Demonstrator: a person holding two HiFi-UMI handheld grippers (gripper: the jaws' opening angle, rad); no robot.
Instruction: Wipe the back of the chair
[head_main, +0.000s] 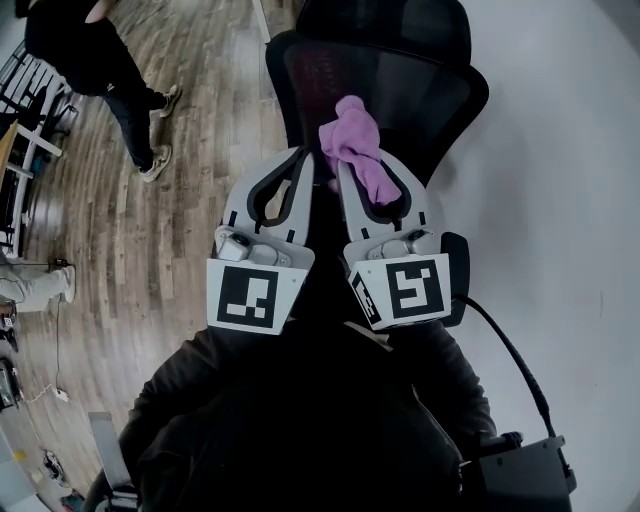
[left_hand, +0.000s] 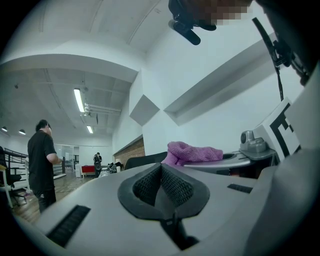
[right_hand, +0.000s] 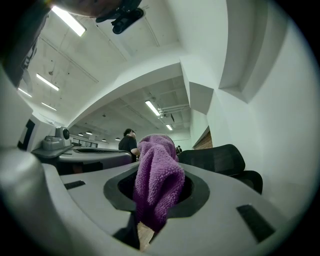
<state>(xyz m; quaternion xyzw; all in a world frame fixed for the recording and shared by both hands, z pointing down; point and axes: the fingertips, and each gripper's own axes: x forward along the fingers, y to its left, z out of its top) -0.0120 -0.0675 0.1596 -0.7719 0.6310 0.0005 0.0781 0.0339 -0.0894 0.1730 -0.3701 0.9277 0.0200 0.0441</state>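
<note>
Right hand-held gripper (head_main: 366, 182) clamped on purple cloth (head_main: 352, 140). Left hand-held gripper (head_main: 303, 160) jaws together, empty. Chair back (head_main: 425, 90) just ahead. Suggest pressing cloth flat on mesh and wiping in overlapping strokes.

Head view steeply down, close above chair (head_main: 420, 90); gripper views outward, both showing cloth (left_hand: 195, 151)

The cloth (head_main: 357, 150) sits between the right gripper's (head_main: 372, 168) jaws. The chair (head_main: 420, 85) stands just ahead of it, perhaps touching the cloth.
</note>
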